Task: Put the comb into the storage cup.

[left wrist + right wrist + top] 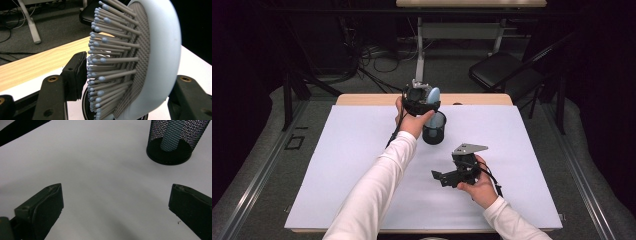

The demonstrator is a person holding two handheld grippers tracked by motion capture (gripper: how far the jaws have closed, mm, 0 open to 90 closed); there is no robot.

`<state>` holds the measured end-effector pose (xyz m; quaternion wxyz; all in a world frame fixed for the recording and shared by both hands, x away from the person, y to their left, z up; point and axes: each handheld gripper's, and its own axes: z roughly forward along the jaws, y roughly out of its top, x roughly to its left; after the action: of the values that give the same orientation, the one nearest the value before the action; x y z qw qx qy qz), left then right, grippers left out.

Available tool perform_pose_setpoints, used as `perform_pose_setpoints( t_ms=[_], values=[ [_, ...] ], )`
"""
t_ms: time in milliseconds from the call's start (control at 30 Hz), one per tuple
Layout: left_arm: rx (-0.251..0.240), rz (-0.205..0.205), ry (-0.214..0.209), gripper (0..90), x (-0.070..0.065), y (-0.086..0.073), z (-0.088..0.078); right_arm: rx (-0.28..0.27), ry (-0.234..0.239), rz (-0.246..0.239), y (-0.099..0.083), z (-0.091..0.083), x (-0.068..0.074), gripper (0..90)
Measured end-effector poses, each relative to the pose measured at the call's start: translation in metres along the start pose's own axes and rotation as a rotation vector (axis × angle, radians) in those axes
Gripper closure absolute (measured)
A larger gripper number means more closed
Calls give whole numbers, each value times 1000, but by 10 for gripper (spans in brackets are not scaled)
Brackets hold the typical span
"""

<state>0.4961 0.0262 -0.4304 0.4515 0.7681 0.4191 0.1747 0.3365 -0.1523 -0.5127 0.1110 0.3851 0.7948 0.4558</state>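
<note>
A pale blue hairbrush [433, 94] with grey bristles stands upright, its handle [171, 137] down inside a black mesh cup [434, 129] at the far middle of the white mat [352, 170]. My left gripper [421, 100] is shut on the brush head [160, 50]: one pad [77, 72] presses on the bristle tips, and the other jaw sits against the smooth back. My right gripper [444, 177] hovers low over the mat on the near right, open, nothing between its fingers. From the right gripper [116, 202], the cup [175, 142] stands ahead to the right.
The mat covers a wooden table whose far edge [372, 99] shows bare. Beyond it stand a black folding chair [502, 70], a table leg and cables on the floor.
</note>
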Motion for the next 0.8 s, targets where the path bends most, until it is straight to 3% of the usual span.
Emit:
perform_pose_setpoints(
  t_ms=[267, 333, 800],
  values=[
    [-13, 9, -15, 420, 0, 0, 1, 1, 1, 0, 0, 0, 0, 0],
    [-1, 3, 9, 359, 0, 0, 1, 3, 1, 1, 0, 0, 0, 0],
    [0, -1, -8, 352, 0, -1, 1, 5, 2, 2, 0, 0, 0, 0]
  ],
)
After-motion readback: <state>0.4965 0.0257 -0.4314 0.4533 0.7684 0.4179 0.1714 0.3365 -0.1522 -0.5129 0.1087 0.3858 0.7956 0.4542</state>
